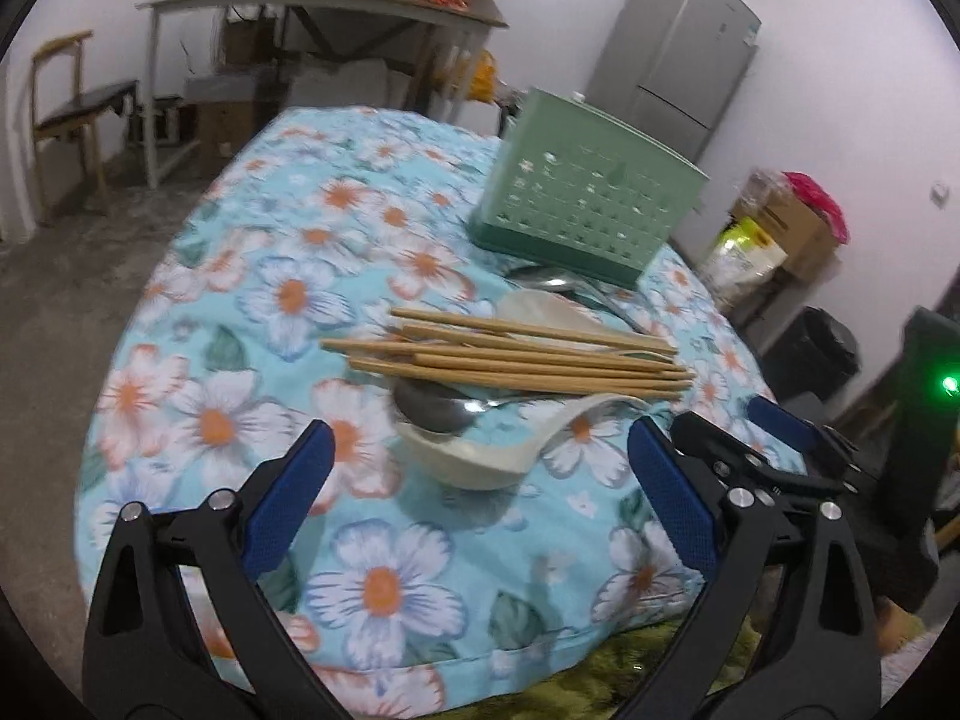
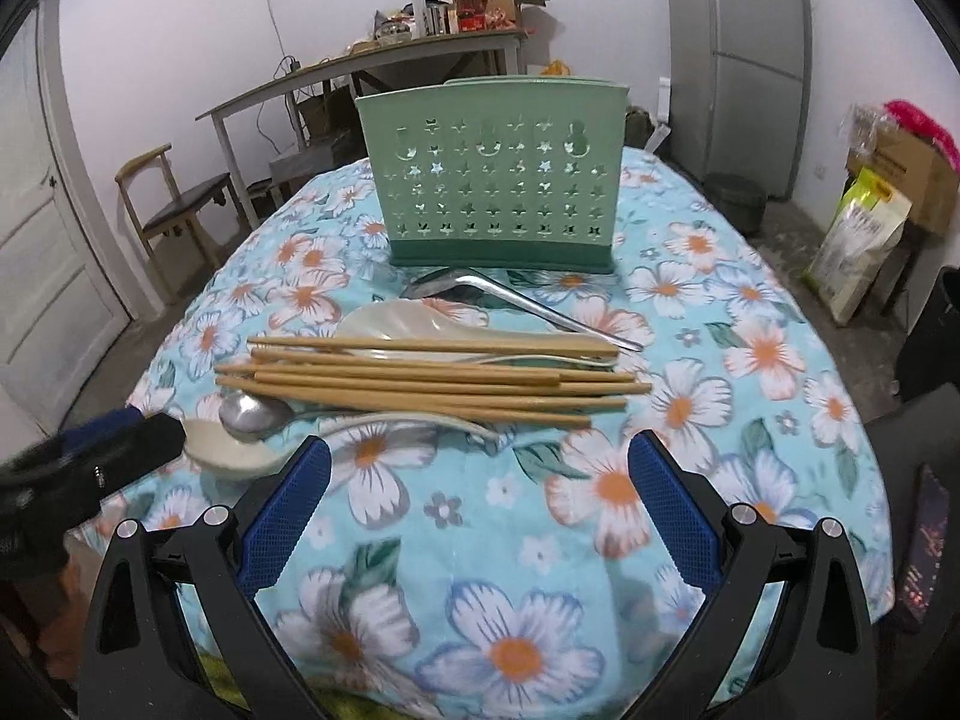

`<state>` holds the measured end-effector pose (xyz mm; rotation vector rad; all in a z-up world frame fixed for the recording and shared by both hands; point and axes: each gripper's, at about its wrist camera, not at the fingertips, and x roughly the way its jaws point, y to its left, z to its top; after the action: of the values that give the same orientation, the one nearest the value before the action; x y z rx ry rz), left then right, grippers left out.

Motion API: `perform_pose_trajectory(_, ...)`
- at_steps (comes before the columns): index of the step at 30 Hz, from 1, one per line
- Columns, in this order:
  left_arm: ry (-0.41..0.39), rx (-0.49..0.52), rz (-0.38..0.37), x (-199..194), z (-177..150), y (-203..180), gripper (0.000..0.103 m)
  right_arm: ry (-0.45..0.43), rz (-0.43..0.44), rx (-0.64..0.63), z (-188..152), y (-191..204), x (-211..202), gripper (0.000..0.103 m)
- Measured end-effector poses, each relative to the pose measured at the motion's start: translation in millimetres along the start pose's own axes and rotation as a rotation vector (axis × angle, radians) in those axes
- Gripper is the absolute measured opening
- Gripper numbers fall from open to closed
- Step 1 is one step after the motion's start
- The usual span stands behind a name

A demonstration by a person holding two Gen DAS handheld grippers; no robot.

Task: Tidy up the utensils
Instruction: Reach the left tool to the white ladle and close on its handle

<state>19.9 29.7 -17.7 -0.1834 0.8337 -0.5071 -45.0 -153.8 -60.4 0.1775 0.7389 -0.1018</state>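
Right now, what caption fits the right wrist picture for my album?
Open right gripper faces wooden chopsticks, spoons and a green utensil holder on a flowered tablecloth.

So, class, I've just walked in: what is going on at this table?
A person holds two grippers over a flowered cloth. The left gripper and the right gripper are both open and empty. Chopsticks and spoons lie loose in front of the green utensil holder; nothing has been picked up yet.
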Motion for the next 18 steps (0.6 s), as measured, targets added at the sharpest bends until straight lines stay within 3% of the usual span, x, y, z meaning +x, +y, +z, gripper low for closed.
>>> perform_pose_trajectory(3,0.052,-0.027,-0.016,10,-4,2,0.075,0.025,0.017,0.007,1,1,8,0.092)
perform_pose_trajectory(6,0.087,-0.080,-0.015,19,-10,10,0.071,0.056,0.032,0.003,-6,1,13,0.091)
perform_pose_trajectory(13,0.088,-0.186,-0.049,34,-11,22,0.071,0.140,0.057,0.036,-19,-8,30,0.091)
perform_pose_trajectory(15,0.100,-0.225,-0.051,40,-11,27,0.074,0.140,0.059,0.041,-18,-10,33,0.091)
perform_pose_trajectory(18,0.082,-0.267,-0.095,40,-12,30,0.087,0.151,0.068,0.046,-18,-12,38,0.092)
